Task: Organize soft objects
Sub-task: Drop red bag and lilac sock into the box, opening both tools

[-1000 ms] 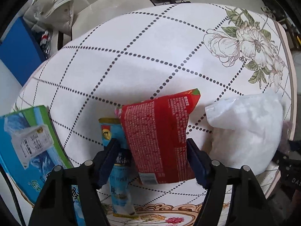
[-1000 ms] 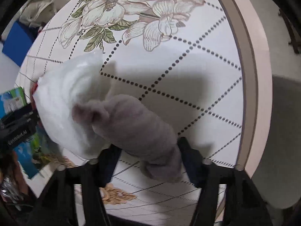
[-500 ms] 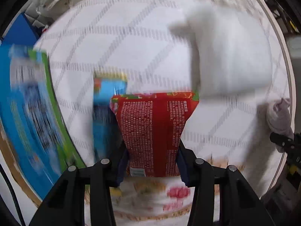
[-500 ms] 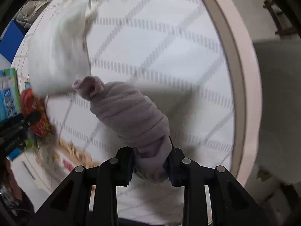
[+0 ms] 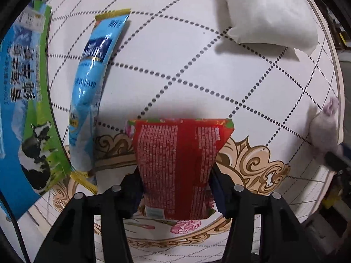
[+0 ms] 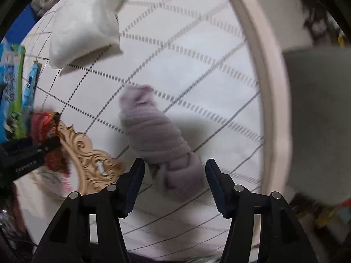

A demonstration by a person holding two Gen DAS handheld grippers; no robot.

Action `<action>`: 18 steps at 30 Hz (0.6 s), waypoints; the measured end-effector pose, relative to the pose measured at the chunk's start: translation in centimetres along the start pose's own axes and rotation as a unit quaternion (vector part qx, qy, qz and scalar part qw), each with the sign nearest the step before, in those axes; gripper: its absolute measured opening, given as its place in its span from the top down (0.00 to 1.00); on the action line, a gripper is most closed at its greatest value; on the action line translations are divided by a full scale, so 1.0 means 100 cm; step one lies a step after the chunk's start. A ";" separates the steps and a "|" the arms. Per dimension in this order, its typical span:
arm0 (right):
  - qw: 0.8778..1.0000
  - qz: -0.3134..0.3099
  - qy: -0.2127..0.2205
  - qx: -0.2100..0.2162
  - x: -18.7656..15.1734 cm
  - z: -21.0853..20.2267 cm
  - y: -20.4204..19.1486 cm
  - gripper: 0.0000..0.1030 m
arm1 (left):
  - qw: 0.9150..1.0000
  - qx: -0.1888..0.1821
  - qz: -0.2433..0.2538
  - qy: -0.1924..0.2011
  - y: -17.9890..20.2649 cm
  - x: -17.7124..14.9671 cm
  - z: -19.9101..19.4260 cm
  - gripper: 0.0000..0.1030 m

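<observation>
My left gripper (image 5: 175,188) is shut on a red snack packet (image 5: 178,164) and holds it above the table's ornate front border. A blue milk pouch (image 5: 91,100) lies to its left, beside a blue-green milk carton (image 5: 22,109). A white stuffing bag (image 5: 269,13) lies at the far right. My right gripper (image 6: 174,179) is open, its jaws apart on either side of a rolled lilac cloth (image 6: 158,135) that lies on the table; it also shows in the left wrist view (image 5: 324,129). The white bag (image 6: 85,24) sits beyond it.
The round table (image 6: 197,50) has a dotted lattice cloth and a pale raised rim (image 6: 272,87) close to the cloth roll on the right. The left gripper with the red packet (image 6: 41,125) appears at the left edge of the right wrist view.
My left gripper closed on the red packet and drew it back toward the front edge. My right gripper carried the lilac cloth toward the rim, then opened and let it go.
</observation>
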State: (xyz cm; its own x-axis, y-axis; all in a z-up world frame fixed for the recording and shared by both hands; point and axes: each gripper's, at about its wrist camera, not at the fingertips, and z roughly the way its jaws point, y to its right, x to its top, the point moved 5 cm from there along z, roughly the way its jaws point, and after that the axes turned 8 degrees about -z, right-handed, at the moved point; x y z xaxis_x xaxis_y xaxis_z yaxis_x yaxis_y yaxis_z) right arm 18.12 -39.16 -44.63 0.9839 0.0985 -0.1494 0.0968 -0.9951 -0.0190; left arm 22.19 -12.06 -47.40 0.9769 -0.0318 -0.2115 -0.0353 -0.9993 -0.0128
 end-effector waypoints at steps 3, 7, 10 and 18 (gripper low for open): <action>0.998 -0.044 0.015 -0.041 0.010 -0.005 -0.009 0.37 | 1.000 0.000 -0.001 0.010 0.008 0.004 -0.002 0.50; 0.998 -0.057 0.007 -0.033 0.035 0.014 -0.033 0.37 | 1.000 -0.017 -0.021 0.015 -0.004 0.004 -0.006 0.56; 1.000 -0.016 -0.015 -0.011 0.041 0.031 -0.020 0.59 | 0.999 -0.025 -0.035 0.019 -0.017 -0.004 -0.013 0.57; 0.994 0.038 0.044 0.097 0.014 -0.028 -0.052 0.63 | 0.993 -0.076 -0.055 0.077 -0.044 -0.041 -0.090 0.57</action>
State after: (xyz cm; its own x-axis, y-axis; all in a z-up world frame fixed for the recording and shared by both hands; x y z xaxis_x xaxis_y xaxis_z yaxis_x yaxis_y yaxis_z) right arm 19.41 -33.88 -41.94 0.9974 0.0140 -0.0713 -0.0007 -0.9795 -0.2015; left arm 20.29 -7.69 -37.64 0.9942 0.0866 -0.0645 0.0941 -0.9879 0.1236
